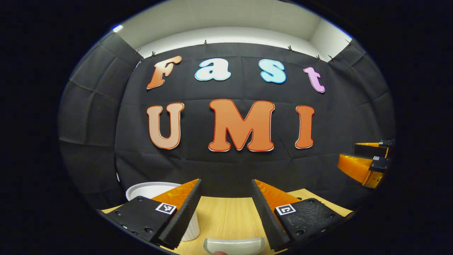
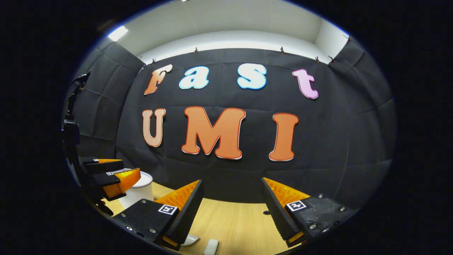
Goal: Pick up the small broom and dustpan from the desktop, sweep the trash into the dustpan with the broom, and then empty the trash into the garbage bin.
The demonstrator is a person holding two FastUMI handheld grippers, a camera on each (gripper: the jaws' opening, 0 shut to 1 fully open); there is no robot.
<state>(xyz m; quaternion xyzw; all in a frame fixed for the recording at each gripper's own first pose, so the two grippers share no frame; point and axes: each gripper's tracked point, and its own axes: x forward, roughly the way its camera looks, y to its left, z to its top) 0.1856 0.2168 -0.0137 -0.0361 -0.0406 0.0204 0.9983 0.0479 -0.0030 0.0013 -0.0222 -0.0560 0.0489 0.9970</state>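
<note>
My left gripper [image 1: 226, 182] is open above the wooden desktop [image 1: 226, 216], nothing between its fingers. Just under it, at the view's bottom edge, lies a pale curved plastic piece [image 1: 233, 245]; I cannot tell whether it belongs to the broom or the dustpan. A white ribbed garbage bin [image 1: 150, 189] stands at the left, partly behind the left finger. My right gripper [image 2: 231, 180] is also open and empty. Two small white pieces [image 2: 211, 246] [image 2: 191, 240] lie on the desktop [image 2: 237, 219] below it. A tiny dark speck [image 2: 266, 213] sits by its right finger.
In the right gripper view the left gripper [image 2: 131, 166] hovers at the far left, in front of the bin [image 2: 139, 191]. The right gripper [image 1: 348, 150] hangs at the far right of the left gripper view. The black cloth wall closes off the desktop's far edge.
</note>
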